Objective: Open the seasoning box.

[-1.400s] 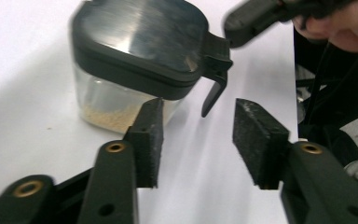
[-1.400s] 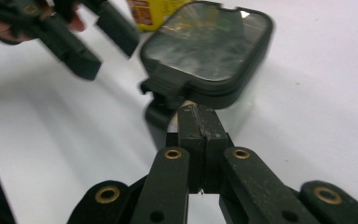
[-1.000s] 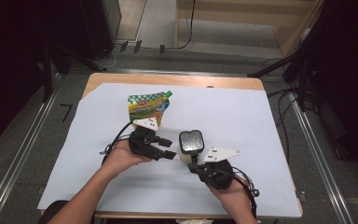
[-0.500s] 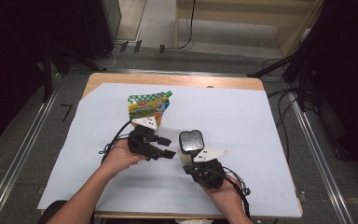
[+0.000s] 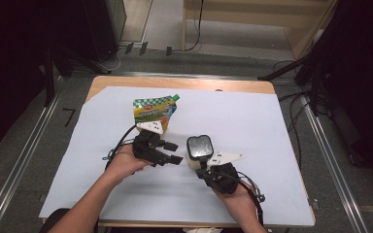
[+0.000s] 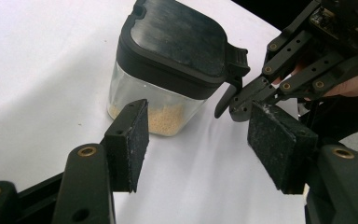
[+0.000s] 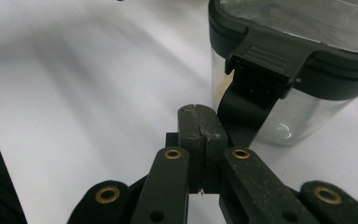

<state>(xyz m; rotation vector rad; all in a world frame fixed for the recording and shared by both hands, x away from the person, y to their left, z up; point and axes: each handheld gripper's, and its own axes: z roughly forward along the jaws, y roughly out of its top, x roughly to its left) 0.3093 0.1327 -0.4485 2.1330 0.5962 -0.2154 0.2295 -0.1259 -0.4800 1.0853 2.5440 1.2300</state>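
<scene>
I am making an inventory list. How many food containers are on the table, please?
2. A clear container with a black lid stands near the table's middle, before the right gripper. A green pouch lies farther back, beyond the left gripper.

A clear plastic container [image 5: 199, 154] with a black lid [image 6: 182, 35] stands upright on the white table cover, near the middle of the table's near half. The lid is shut and carries a black latch tab [image 7: 256, 84] hanging down one side. A shallow layer of tan granules [image 6: 165, 122] lies in the bottom. Well behind it to the left lies a green-and-yellow spouted pouch [image 5: 154, 110], flat, its green cap pointing to the far right.
</scene>
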